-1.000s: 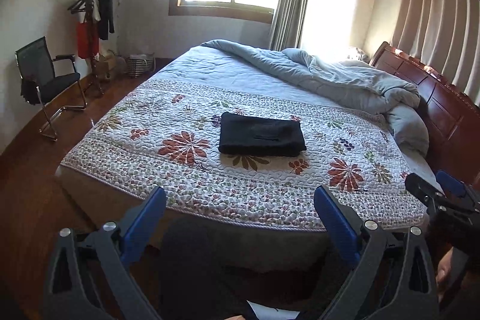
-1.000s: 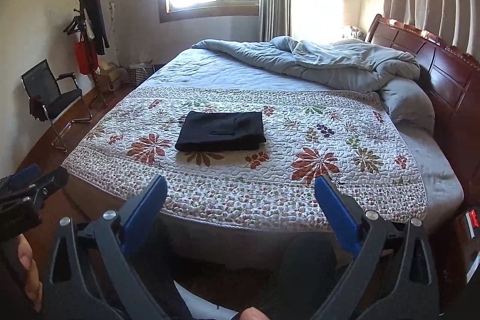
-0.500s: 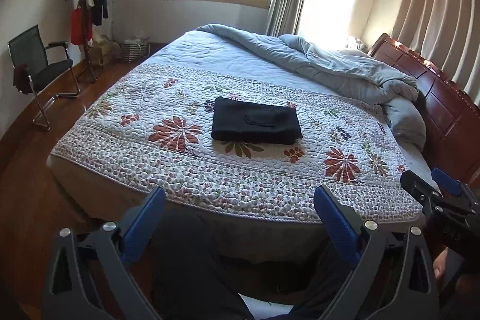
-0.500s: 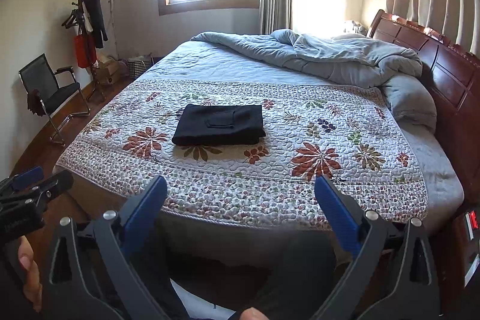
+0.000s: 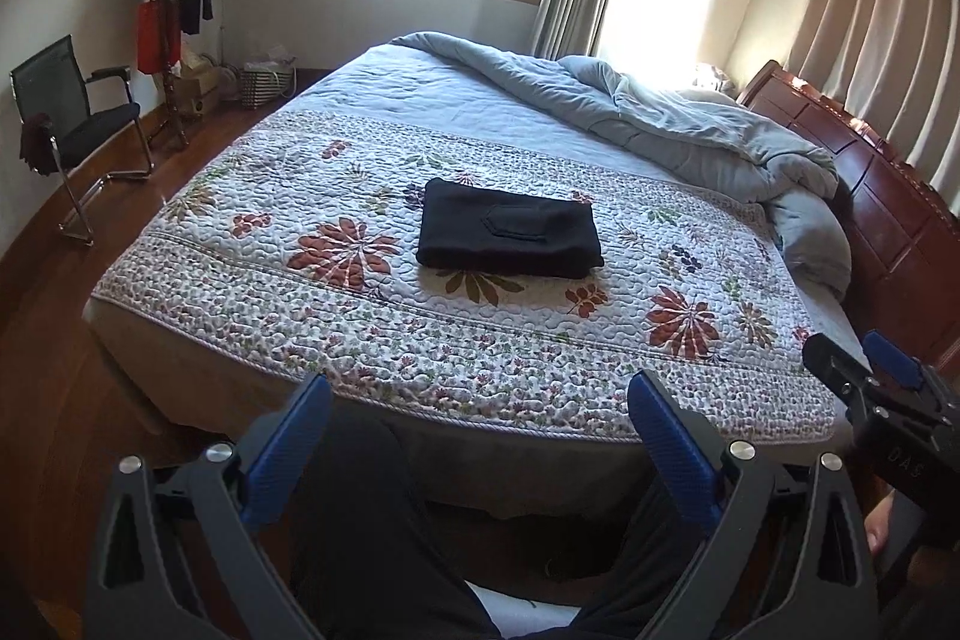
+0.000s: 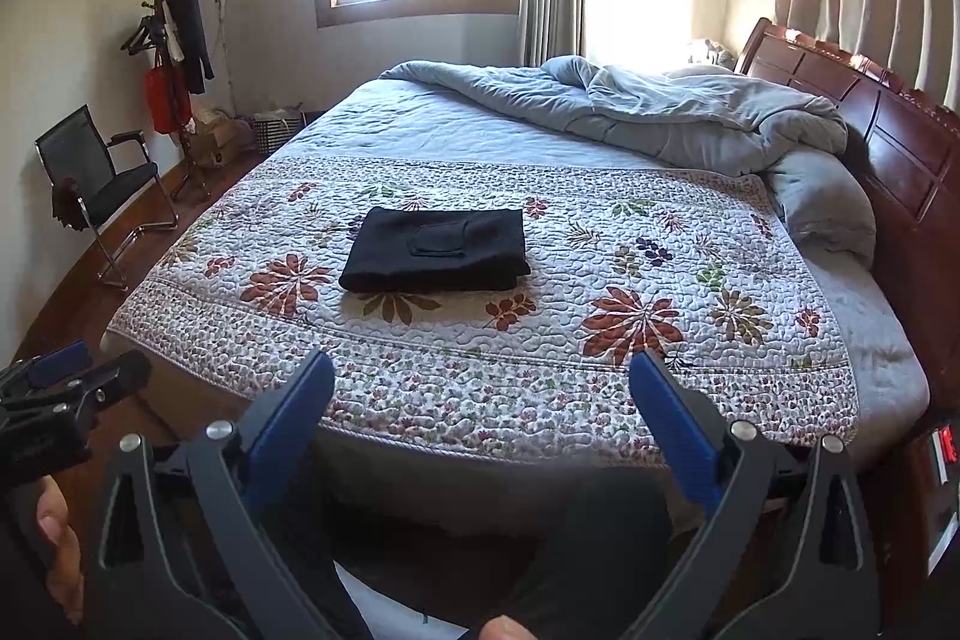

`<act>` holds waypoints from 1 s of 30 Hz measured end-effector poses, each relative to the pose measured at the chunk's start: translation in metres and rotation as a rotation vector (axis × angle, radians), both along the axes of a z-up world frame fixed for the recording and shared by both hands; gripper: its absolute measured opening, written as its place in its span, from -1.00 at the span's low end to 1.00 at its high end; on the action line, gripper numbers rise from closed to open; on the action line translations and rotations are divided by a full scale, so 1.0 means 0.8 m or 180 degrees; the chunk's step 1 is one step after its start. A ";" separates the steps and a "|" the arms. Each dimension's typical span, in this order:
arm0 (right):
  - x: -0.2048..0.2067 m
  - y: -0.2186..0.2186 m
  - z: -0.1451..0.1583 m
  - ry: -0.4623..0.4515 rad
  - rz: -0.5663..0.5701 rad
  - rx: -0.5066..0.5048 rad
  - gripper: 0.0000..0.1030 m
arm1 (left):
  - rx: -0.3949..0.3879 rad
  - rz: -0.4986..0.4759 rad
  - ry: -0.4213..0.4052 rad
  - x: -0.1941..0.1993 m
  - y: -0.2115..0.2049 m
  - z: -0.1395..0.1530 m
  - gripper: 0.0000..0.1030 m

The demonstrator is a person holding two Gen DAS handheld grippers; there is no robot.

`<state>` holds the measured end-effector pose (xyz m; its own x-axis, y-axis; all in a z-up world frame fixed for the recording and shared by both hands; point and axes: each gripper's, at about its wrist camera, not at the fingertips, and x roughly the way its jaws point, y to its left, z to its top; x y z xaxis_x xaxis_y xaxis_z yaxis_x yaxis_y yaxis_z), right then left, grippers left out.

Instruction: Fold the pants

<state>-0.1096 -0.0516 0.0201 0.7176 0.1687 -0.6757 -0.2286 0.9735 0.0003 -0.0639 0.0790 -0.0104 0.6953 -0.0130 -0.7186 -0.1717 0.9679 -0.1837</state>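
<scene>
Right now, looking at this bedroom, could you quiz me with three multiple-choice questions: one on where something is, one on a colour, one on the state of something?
1. Where do the pants lie?
A. On the floral quilt
B. On the chair
C. On the floor

2. What colour are the pants?
A. Red
B. Black
C. Light blue

3. How do the two grippers stand?
A. Both shut on the pants
B. One open, one shut
C. Both open, holding nothing

Answers:
1. A: the pants rest flat on the flowered quilt in the middle of the bed, apart from the rumpled grey-blue duvet.
2. B: they show as a black folded rectangle in both views.
3. C: the left gripper and right gripper both have their blue fingers spread wide, short of the bed edge, with nothing between them.
</scene>
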 end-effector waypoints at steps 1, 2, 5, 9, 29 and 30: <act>0.001 0.001 -0.001 0.0005 0.0007 0.0003 0.91 | 0.0008 0.0006 -0.0003 0.000 0.000 0.001 0.92; 0.001 0.001 -0.002 0.0008 0.0011 0.0004 0.91 | 0.0023 0.0021 -0.0008 0.001 0.000 0.001 0.92; 0.004 0.003 -0.006 0.0037 0.0029 0.0007 0.91 | 0.0075 0.0066 -0.0043 0.001 -0.002 0.003 0.92; 0.009 0.005 -0.012 0.0076 0.0047 0.0012 0.91 | 0.0086 0.0065 -0.0036 0.004 -0.003 0.003 0.92; 0.051 0.011 -0.032 0.0218 0.0038 0.0012 0.91 | 0.0283 0.0118 -0.0055 0.040 -0.001 0.004 0.92; 0.055 0.011 -0.033 0.0223 0.0038 0.0011 0.91 | 0.0284 0.0118 -0.0050 0.042 -0.001 0.004 0.92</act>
<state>-0.0659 -0.0425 -0.0061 0.6665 0.1793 -0.7236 -0.2394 0.9707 0.0200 -0.0299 0.0785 -0.0075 0.7054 0.0764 -0.7047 -0.2054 0.9736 -0.1001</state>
